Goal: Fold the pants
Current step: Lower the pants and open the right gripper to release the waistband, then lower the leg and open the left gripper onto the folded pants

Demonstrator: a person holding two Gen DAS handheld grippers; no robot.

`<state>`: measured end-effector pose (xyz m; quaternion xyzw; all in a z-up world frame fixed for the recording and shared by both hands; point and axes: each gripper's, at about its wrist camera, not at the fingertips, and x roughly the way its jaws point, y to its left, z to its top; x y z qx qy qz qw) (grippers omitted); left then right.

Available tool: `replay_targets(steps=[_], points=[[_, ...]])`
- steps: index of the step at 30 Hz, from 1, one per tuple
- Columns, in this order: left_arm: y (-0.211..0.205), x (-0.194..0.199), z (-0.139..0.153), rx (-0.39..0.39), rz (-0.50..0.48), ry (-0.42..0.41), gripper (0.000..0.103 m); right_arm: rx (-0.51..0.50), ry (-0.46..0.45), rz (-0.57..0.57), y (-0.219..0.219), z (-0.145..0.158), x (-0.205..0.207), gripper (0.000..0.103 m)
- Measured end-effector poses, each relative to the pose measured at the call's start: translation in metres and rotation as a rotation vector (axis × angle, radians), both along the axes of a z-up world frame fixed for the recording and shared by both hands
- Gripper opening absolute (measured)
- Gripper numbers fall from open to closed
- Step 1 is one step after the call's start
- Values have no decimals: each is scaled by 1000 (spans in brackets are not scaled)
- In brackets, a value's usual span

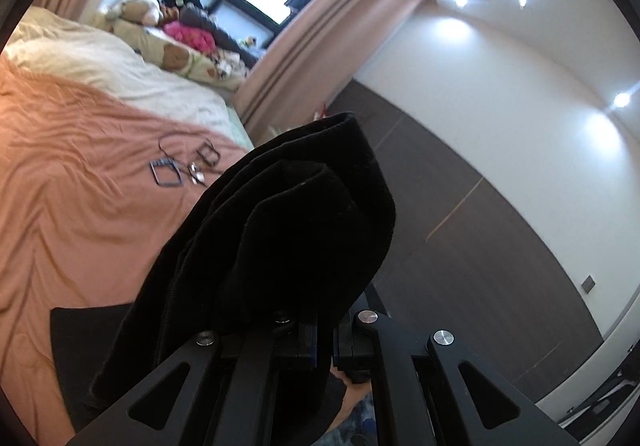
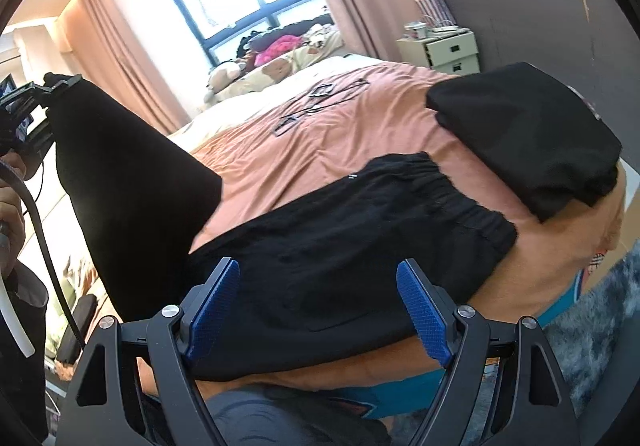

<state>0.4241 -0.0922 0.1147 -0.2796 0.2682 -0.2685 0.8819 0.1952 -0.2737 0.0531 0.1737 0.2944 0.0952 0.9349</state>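
left gripper (image 1: pixel 320 342): clenched on the black pants (image 2: pixel 340 242) — a bunched leg end drapes over its fingers and hangs lifted off the bed (image 2: pixel 280 149)
right gripper (image 2: pixel 318 306): released, blue pads (image 2: pixel 426 316) spread wide with nothing between them, hovering over the bed's near edge
pants on the bed: waistband end lies flat along the near edge, elastic waist toward the right corner; the fabric rises at the left up to the left gripper
folded black pile (image 2: pixel 528 133): sits at the right edge, just beside the waistband, not touching it as far as I can tell
free room: middle of the peach cover is bare — only some cables (image 2: pixel 320 97) further back
far edge: pillows and stuffed toys (image 2: pixel 256 73) under the window
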Motion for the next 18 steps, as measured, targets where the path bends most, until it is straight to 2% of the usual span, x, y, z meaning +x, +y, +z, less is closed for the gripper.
replay_targets(steps=[8,18], points=[[-53,34,-46,20,-72,118,4,48,40,-43,-30,-18,7,80],[-120,24,-90,27,-223,199,4,70,73,-81,-56,-28,9,80]])
